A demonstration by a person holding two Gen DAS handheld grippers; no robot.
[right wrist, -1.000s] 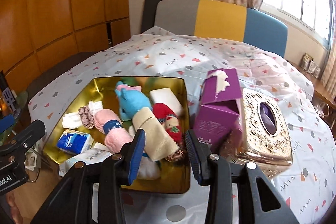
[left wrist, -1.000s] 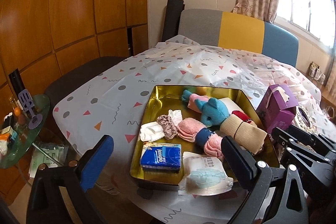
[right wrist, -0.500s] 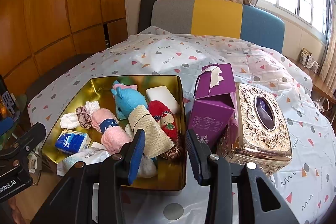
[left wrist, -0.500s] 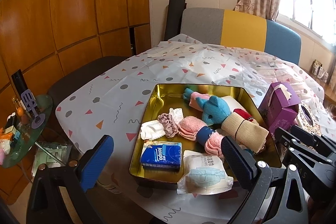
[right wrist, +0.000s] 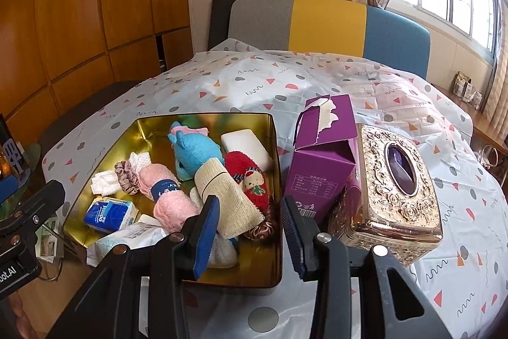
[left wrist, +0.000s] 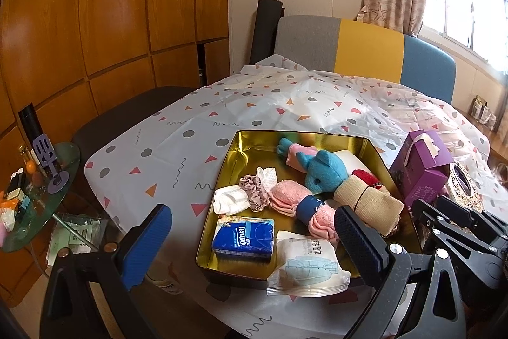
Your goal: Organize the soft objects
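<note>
1. Progress, judged from the layout: appears far along. Gathered in the gold tin tray (right wrist: 276,180) on the counter (right wrist: 317,84): blue plush toy (right wrist: 193,154), rolled pink towel (right wrist: 165,193), beige rolled cloth (right wrist: 222,193), red plush slipper (right wrist: 250,180), white soap-like block (right wrist: 246,145), mauve scrunchie (right wrist: 125,177), white cloth (right wrist: 104,181), brown satin scrunchie (right wrist: 263,227).
2. Blue Tempo tissue pack (left wrist: 243,239) lying flat in the near left corner of the tray.
3. Possibly left to tidy: white wet-wipe pack (left wrist: 306,267), overhanging the near rim, part in and part out.
4. Outside the tray, just beside its right wall: torn purple carton (right wrist: 324,161), touching the ornate gold tissue box (right wrist: 397,180). Not soft goods; no sign of needing a move.
5. No other loose soft items visible on the patterned cloth.
6. Left claw (left wrist: 250,242): spread wide, gripping nothing, touching nothing; hanging above the near left part of the tray.
7. Right claw (right wrist: 250,231): parted to a moderate gap, nothing between the pads; no contact visible. Poised above the near right part of the tray, with the beige rolled cloth and brown satin scrunchie seen through the gap.
</note>
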